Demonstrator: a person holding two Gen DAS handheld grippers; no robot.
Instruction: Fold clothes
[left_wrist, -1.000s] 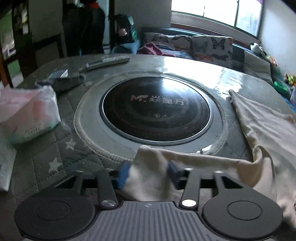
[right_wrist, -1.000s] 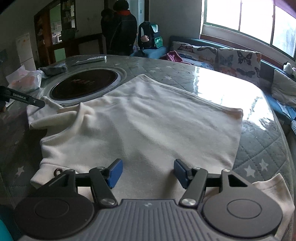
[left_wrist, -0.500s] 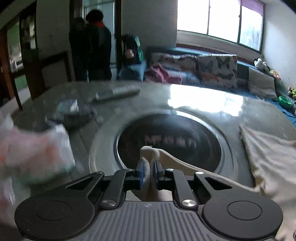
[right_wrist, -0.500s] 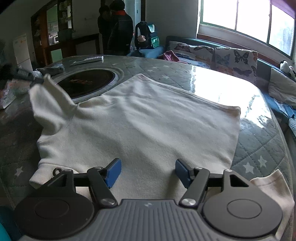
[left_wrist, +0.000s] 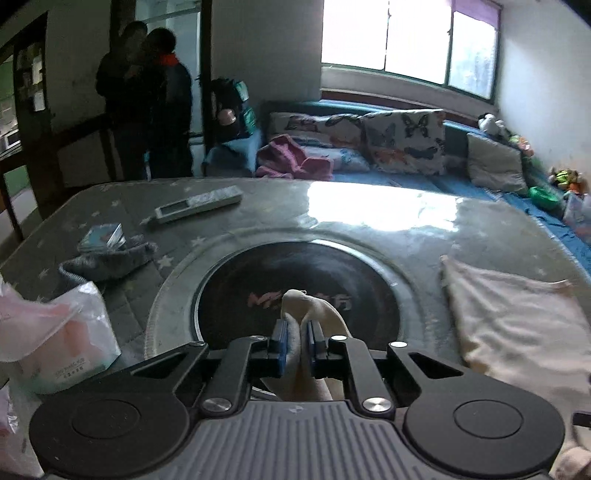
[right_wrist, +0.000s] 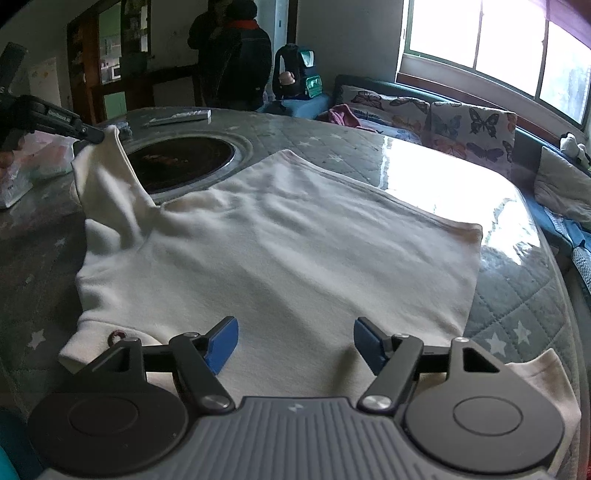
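In the left wrist view, the left gripper (left_wrist: 296, 345) is clamped on a sleeve (left_wrist: 308, 314) of the cream shirt (left_wrist: 517, 332), holding it raised above the black hob (left_wrist: 295, 273) set in the table (left_wrist: 369, 206). A remote (left_wrist: 197, 205) lies beyond the hob, a tissue pack (left_wrist: 62, 343) to its left. In the right wrist view, the shirt (right_wrist: 295, 251) lies spread flat just right of the hob (right_wrist: 181, 162), its sleeve (right_wrist: 107, 177) pulled up by the left gripper (right_wrist: 94, 136). The right gripper (right_wrist: 295, 343) hovers wide and empty over the shirt's near edge.
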